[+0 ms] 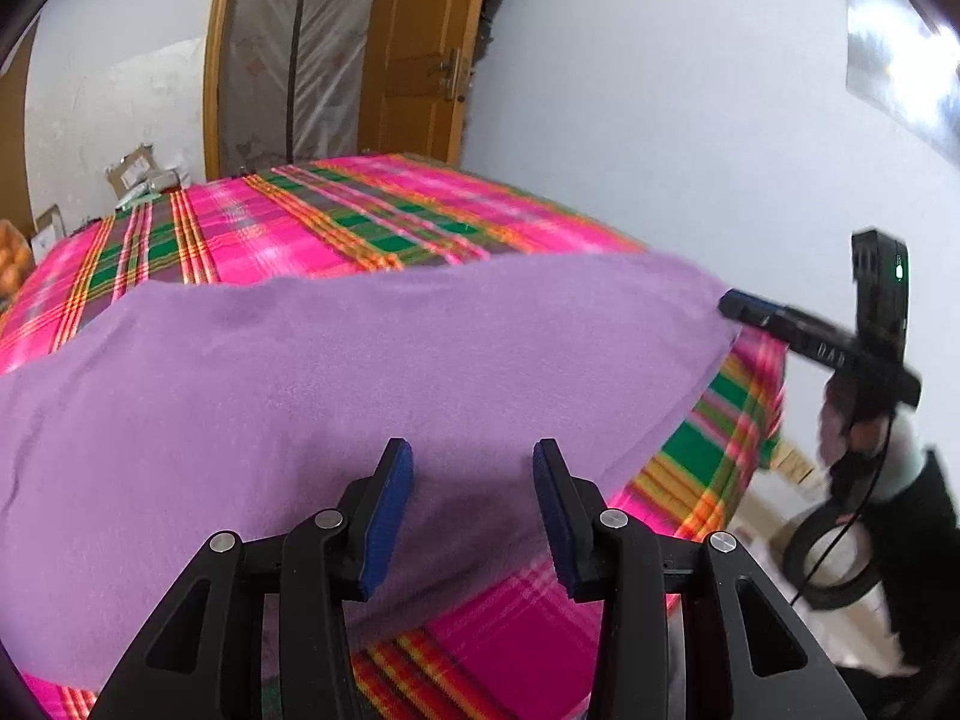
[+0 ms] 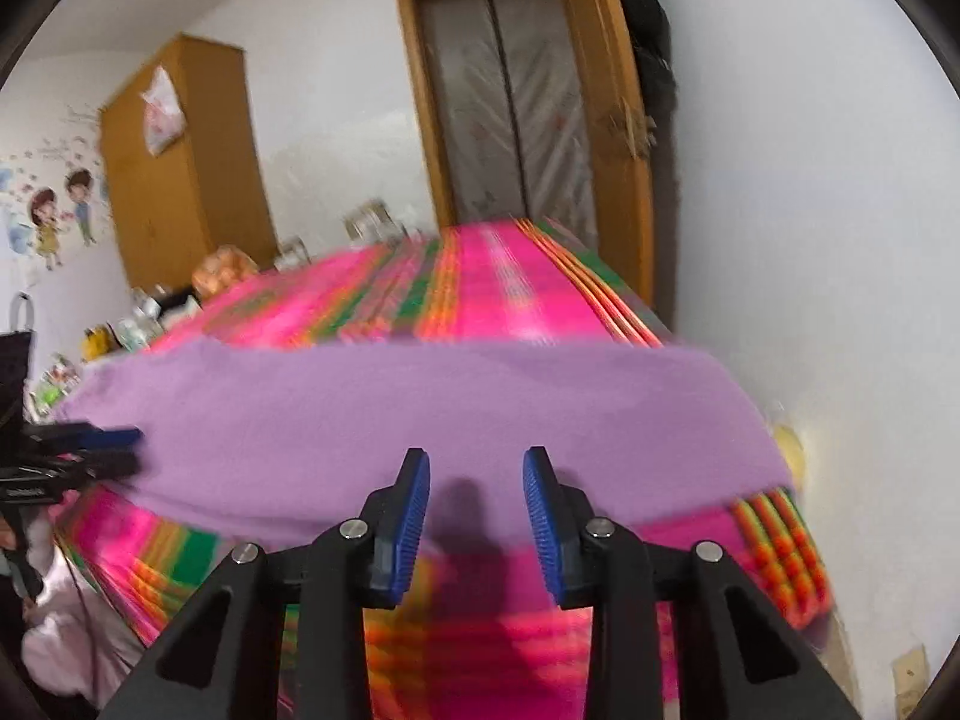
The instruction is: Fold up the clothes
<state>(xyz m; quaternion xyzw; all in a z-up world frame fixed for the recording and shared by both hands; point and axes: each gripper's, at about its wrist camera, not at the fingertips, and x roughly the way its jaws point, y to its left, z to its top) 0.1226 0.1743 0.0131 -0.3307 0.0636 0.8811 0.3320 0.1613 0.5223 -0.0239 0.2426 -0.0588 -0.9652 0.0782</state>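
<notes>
Bed (image 1: 288, 228) with one pink-green plaid cover carries everything, filling both views from the near edge to the far edge by the door (image 2: 510, 108). One purple garment (image 1: 360, 372) lies spread flat on it, across the near part, running from the left edge to the right corner, where its corner overhangs slightly. Flat and wide like that, it reads as laid out for folding, or already folded once into a broad rectangle; layers cannot be told from here.

Two grippers, one per hand. Left gripper (image 1: 473, 510) hovers over the garment's near edge, blue pads apart, nothing between them. Right gripper (image 2: 476, 516) likewise hangs above the near edge at the right side, pads apart and empty. In the left wrist view it reaches in toward the garment's right corner; whether it touches the cloth cannot be told.

Both sit at opposite ends of the same edge, probably so the pair can take two corners together. One wardrobe (image 2: 180, 168) stands far left.
</notes>
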